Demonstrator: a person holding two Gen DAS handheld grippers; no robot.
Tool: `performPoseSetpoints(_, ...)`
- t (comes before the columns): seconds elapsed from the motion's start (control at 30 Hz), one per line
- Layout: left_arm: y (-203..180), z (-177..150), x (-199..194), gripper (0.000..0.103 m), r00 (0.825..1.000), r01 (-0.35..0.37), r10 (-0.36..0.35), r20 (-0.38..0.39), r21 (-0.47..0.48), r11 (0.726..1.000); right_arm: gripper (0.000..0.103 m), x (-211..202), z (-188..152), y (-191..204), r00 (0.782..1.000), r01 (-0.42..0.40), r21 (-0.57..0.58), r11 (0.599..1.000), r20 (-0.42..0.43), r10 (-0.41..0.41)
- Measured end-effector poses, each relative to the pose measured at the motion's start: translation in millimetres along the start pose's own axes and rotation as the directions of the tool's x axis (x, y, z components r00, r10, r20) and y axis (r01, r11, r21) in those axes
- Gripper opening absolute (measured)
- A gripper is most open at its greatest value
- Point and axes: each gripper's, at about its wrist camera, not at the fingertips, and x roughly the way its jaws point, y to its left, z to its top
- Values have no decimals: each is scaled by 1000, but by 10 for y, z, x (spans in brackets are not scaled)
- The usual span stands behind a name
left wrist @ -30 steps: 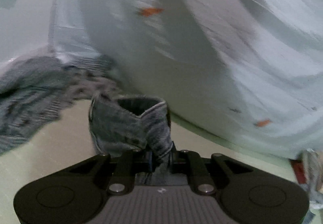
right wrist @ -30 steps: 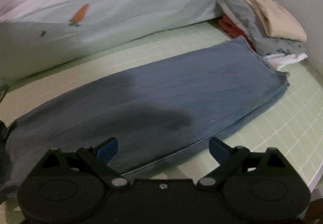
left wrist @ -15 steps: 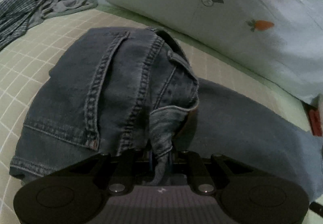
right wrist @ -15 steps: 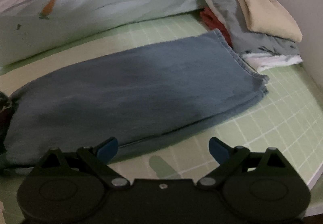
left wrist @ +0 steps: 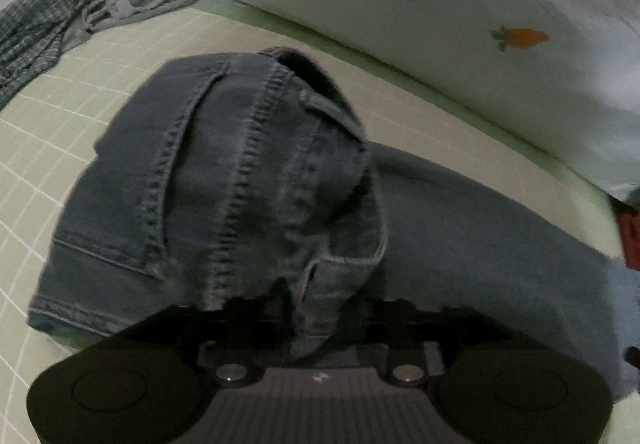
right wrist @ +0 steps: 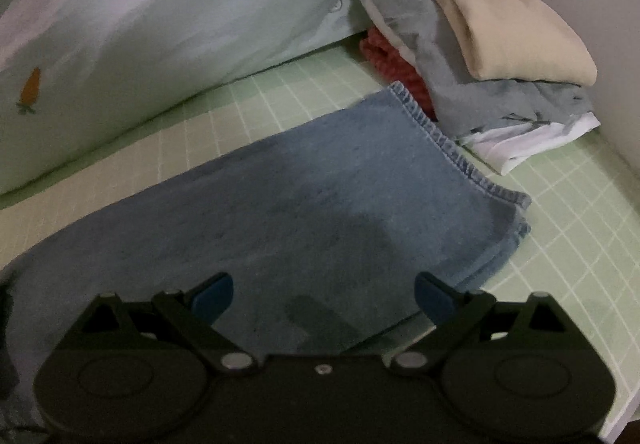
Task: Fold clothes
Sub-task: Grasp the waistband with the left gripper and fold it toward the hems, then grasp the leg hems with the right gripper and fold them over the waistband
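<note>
Left gripper point(left wrist: 320, 308): jaws are opening, with a fold of the jeans' point(left wrist: 248, 180) waistband still lying between them; whether the pads are still pressing on the denim cannot be told, as the fingers are dark and blurred here. The waist end, with a back pocket and heavy seams facing up, is lying doubled over just ahead of these jaws. From there the legs are running away to the right of the jaws, so the long axis is lying crosswise to the left gripper.

Right gripper point(right wrist: 324, 296): jaws are standing spread wide, blue pads apart, nothing between them. They are hovering over the leg part of the jeans, which is lying flat on the green gridded mat point(right wrist: 560, 228). The stitched hem is pointing ahead and to the right of the jaws.

Beyond the hem, a stack of folded clothes point(right wrist: 500, 56) is sitting near the wall. A pale quilt with carrot print point(right wrist: 160, 24) is bunched ahead and left. A checked garment point(left wrist: 44, 28) is lying crumpled far ahead-left of the left jaws.
</note>
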Motion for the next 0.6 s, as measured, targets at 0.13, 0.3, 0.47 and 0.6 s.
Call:
performPoseSetpoints(0.13, -107, -62, -28, 53, 1000, -3, 3, -12, 41, 999, 98, 46, 7, 8, 1000, -10, -11, 1000, -13, 10)
performPoseSetpoints(0.3, -183, -50, -60, 73, 1000, 8, -7, -22, 36, 999, 98, 109, -7, -117, 1000, -1, 5, 1000, -26, 1)
performPoseSetpoints(0.47, -317, 29, -156, 84, 1000, -8, 7, 8, 65, 998, 98, 243, 101, -454, 998, 64, 80, 995, -22, -63)
performPoseSetpoints(0.6, -380, 109, -186, 89, 1000, -26, 25, 18, 76, 997, 98, 386, 219, -818, 986, 165, 148, 975, -16, -165)
